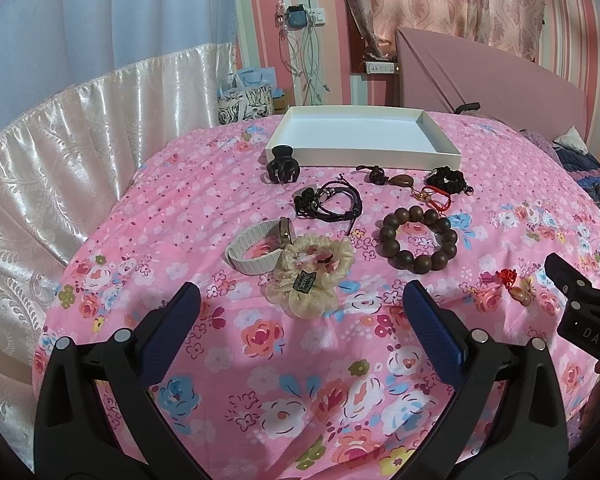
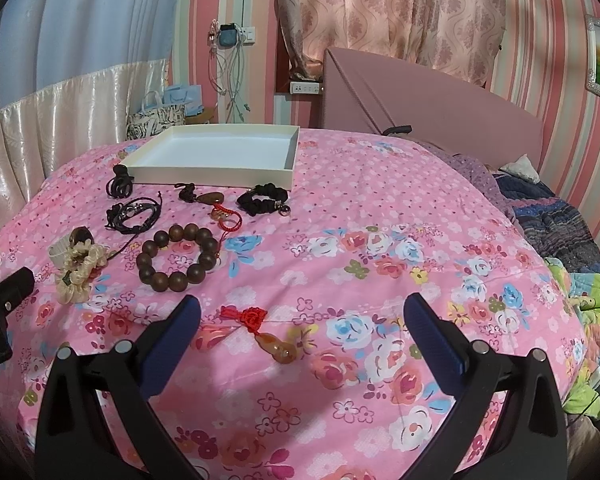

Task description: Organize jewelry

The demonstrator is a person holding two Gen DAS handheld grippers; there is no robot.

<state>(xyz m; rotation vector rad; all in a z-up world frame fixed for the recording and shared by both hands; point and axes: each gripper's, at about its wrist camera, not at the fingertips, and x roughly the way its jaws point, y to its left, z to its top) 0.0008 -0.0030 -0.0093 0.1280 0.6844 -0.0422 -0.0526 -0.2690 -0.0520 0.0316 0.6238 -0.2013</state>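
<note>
Jewelry lies spread on a pink floral bedspread [image 1: 300, 380] in front of an empty white tray [image 1: 362, 138] [image 2: 220, 152]. My left gripper [image 1: 300, 300] is open, just short of a cream scrunchie [image 1: 310, 272] and a white watch [image 1: 256, 246]. A brown bead bracelet [image 1: 418, 238] [image 2: 176, 258] lies to the right. My right gripper [image 2: 302, 312] is open over a red-knot amber pendant [image 2: 260, 330] [image 1: 514, 284]. Farther back sit a black hair claw [image 1: 283, 166], black cords [image 1: 328, 200], a brown pendant [image 1: 396, 178], a red charm [image 1: 434, 194] and a black scrunchie [image 1: 448, 178].
A satin curtain [image 1: 60, 160] hangs on the left. A pink headboard [image 2: 440, 100] stands behind the bed, with crumpled blankets [image 2: 560, 232] at the right. Bags [image 1: 246, 98] and hanging cables [image 1: 308, 56] are by the far wall.
</note>
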